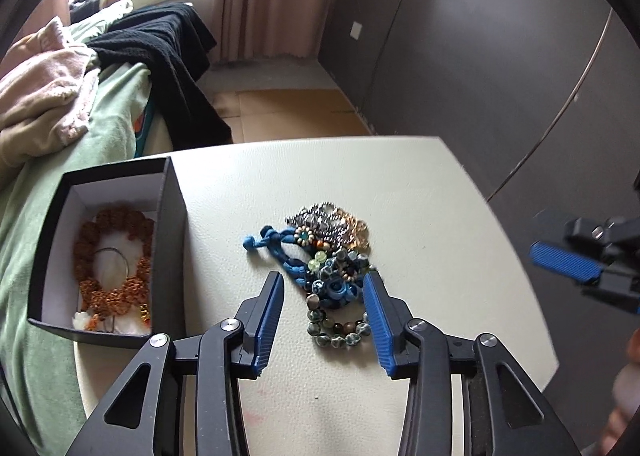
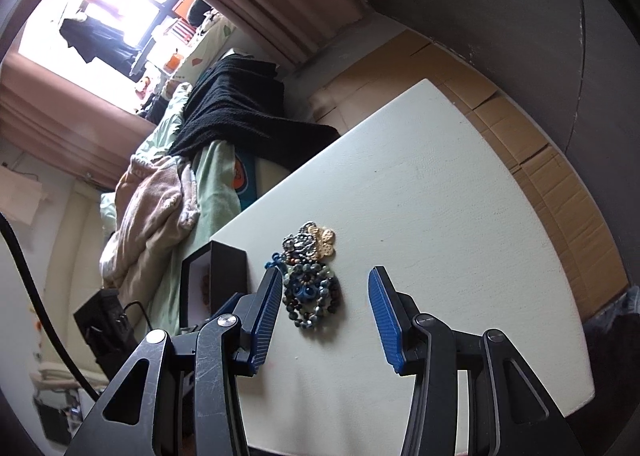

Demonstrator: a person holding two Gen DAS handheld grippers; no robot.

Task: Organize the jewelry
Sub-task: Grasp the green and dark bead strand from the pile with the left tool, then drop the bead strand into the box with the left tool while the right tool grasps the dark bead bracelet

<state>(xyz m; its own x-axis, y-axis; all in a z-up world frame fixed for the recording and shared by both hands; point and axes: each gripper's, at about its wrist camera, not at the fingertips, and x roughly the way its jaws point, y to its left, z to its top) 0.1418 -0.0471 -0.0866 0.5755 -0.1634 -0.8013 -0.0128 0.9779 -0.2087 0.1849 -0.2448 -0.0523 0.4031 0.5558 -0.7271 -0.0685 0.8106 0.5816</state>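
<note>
A tangle of jewelry [image 1: 328, 252] lies mid-table: blue cord and flower pieces, green-grey beads, silver and gold pieces behind. My left gripper [image 1: 324, 280] is open low over the pile's near end. A ring of green-grey beads [image 1: 340, 330] sits between its blue pads, close to the right one, and I see no squeeze. A black box [image 1: 172, 224] with a white lining stands at the table's left edge and holds an orange beaded necklace [image 1: 116, 256]. My right gripper [image 2: 325, 272] is open above the table, the same pile [image 2: 308, 276] just beyond its left finger; it also shows at the right [image 1: 568, 260].
The cream table [image 1: 420, 196] ends close behind the pile. A bed with a green blanket [image 1: 112, 128], a pink throw [image 1: 44, 92] and black clothing [image 1: 160, 44] runs along the left. Cardboard [image 2: 560, 176] covers the floor by a dark wardrobe [image 1: 480, 56].
</note>
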